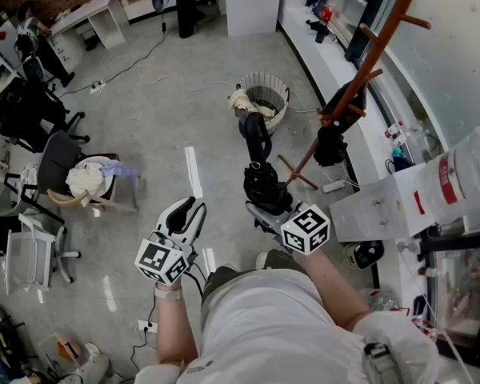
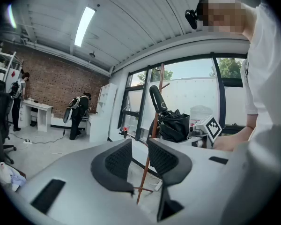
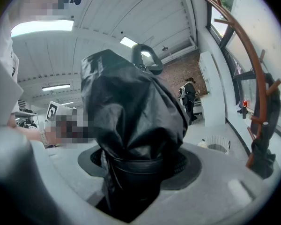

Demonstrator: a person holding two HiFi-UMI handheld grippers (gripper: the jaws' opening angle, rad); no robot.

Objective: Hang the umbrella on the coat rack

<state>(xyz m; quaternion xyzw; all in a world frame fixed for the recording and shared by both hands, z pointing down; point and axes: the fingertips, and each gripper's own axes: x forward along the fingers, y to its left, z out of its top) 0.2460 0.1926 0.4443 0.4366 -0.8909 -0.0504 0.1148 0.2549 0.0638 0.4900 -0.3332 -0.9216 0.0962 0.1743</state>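
Gripping the folded black umbrella (image 3: 131, 111) in our right claw (image 3: 140, 165), we have the jaws pinching its bundled fabric at the strap band, and its curved handle (image 3: 147, 60) sticks out ahead of the claw. The coat rack (image 1: 360, 78) stands ahead and to the right of that claw, apart from the umbrella. Our left claw (image 2: 139, 161) sits just left of the right one, jaws slightly spread with nothing between them.

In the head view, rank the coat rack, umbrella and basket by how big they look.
1. coat rack: its pole spans the most frame.
2. umbrella: held near the camera, which enlarges it.
3. basket: on the floor farther off, so its place below the umbrella is unsure.
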